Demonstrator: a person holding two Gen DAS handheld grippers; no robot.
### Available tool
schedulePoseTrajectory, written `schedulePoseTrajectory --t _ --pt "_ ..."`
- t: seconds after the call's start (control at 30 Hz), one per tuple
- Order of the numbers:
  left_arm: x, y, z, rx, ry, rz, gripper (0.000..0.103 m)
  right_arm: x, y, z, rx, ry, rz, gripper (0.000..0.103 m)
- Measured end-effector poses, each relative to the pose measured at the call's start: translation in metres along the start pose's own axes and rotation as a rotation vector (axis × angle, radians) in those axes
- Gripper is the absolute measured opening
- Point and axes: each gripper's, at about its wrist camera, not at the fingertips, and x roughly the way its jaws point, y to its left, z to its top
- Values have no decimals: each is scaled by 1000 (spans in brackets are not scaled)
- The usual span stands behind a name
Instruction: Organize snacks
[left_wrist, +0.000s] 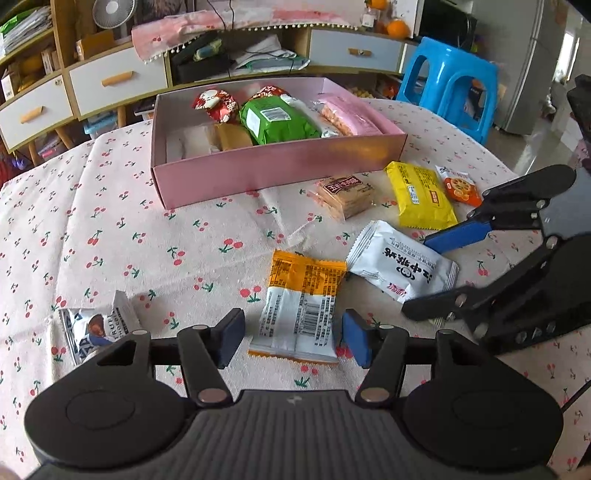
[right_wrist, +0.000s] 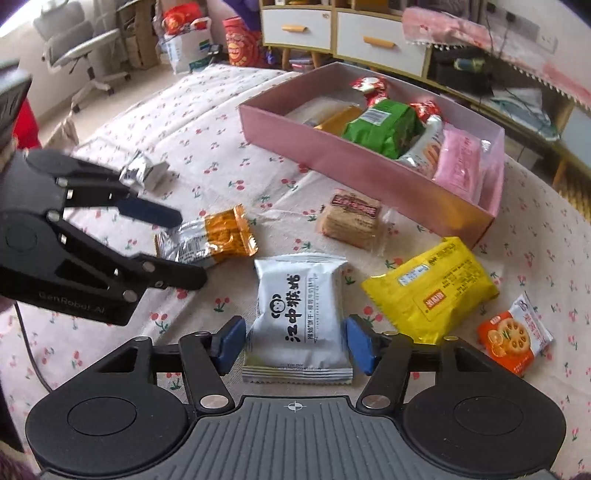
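Note:
On the cherry-print tablecloth, an orange-and-white snack packet (left_wrist: 299, 306) lies between the blue pads of my left gripper (left_wrist: 293, 339), which is open and not pressing on it. A white packet with black characters (right_wrist: 299, 314) lies between the pads of my right gripper (right_wrist: 295, 345), also open around it. Each gripper shows in the other view: the right gripper (left_wrist: 415, 275) over the white packet (left_wrist: 402, 264), the left gripper (right_wrist: 192, 248) over the orange-and-white packet (right_wrist: 210, 236). The pink box (left_wrist: 277, 173) (right_wrist: 332, 155) behind holds green, red, pink and tan snacks.
Loose on the cloth are a yellow packet (right_wrist: 432, 291), a small orange biscuit packet (right_wrist: 513, 336), a clear cracker pack (right_wrist: 351, 218) and a chocolate wrapper (left_wrist: 96, 325). A blue stool (left_wrist: 450, 85) and drawers (left_wrist: 118, 79) stand beyond the table; an office chair (right_wrist: 74, 48) is far left.

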Motion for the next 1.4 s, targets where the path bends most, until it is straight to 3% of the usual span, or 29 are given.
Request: schedulePoseTrajectory --t 0.13,0.17,0.27,0.63,1.03,1.4 --pt "2 -1 1 7 -1 13 52 2 5 1 -22 -22 -19 58" --pt "1 -1 2 8 -1 18 43 2 5 2 -19 -23 -18 55" --pt "0 2 5 -14 3 8 37 1 6 5 -13 -25 -26 47" --pt "-15 24 17 -179 -23 -17 36 -16 -11 18 161 -62 39 46" --pt "-28 30 42 -293 -125 -25 36 -42 -34 47 335 -185 16 46" --pt "-13 33 63 -300 -116 13 36 -31 -69 57 485 -205 15 46"
